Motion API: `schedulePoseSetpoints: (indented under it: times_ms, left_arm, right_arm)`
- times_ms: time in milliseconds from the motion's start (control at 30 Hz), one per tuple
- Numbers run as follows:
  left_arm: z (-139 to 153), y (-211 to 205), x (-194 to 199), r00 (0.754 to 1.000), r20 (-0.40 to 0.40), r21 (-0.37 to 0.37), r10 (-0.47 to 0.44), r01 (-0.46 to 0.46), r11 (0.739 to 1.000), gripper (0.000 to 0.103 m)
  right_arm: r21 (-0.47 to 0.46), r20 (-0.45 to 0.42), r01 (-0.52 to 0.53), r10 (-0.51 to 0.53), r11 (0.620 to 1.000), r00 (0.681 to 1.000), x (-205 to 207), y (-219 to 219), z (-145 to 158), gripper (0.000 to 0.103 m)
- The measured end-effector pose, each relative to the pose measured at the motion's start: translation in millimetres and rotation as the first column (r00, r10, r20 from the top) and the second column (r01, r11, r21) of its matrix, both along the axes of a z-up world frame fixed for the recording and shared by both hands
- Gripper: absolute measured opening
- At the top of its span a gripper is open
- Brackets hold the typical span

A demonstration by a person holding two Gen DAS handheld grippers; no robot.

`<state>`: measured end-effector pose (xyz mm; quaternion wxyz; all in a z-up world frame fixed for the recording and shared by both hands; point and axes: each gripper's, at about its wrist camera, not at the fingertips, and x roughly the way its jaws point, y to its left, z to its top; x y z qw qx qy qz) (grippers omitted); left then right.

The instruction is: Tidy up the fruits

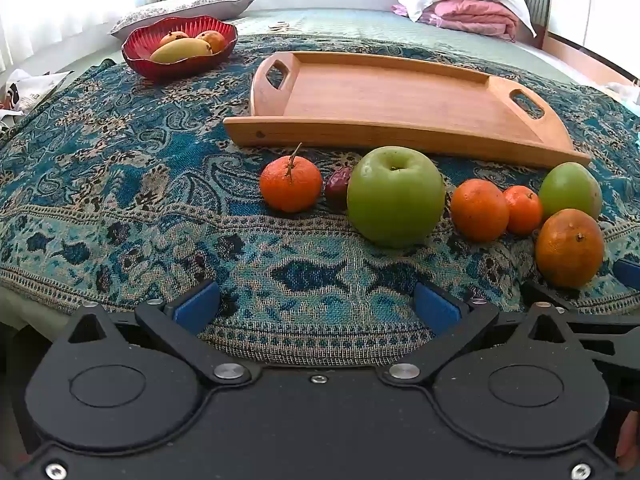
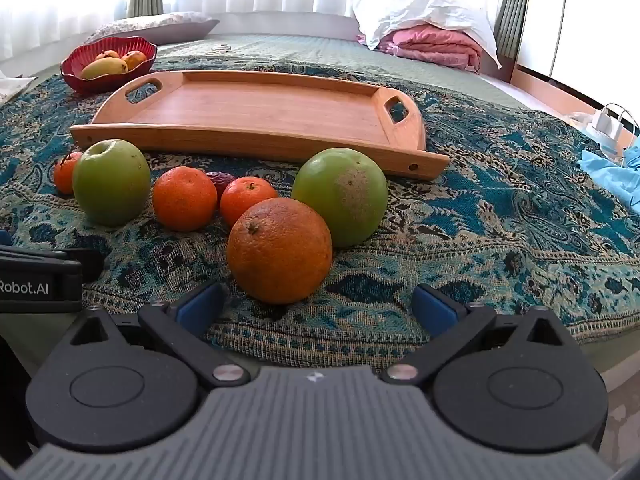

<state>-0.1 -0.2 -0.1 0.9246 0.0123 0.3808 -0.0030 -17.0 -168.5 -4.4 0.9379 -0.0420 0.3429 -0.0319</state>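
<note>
With both my left gripper (image 1: 316, 304) and right gripper (image 2: 316, 304) spread wide and empty, I judge the near orange (image 2: 279, 251) firm, round, roll-prone: clamp across its widest middle.

Left gripper (image 1: 318, 306), black housing with blue-padded fingers (image 1: 198, 306), filling the bottom of the left wrist view, tilted downward, jaws spread wide with nothing between the pads. Right gripper (image 2: 318, 306), grey ribbed body with black finger arms and the same blue pads (image 2: 434, 308), low in the right wrist view, likewise angled down, jaws wide apart and holding nothing. Left gripper's black side also showing at the left edge of the right wrist view. Sliver of a hand (image 1: 628, 440) at the lower right edge of the left wrist view.
</note>
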Motion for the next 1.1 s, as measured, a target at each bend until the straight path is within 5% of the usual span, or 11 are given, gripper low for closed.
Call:
schedulePoseSetpoints:
  times_ms: [1100]
  left_arm:
    - [1.4,0.7,0.7,1.000,-0.013,0.000,0.002,-0.002,1.000,0.103]
  right_arm:
    - [0.003,0.003,-0.001,0.001,1.000,1.000,-0.1,0.1,-0.8,0.103]
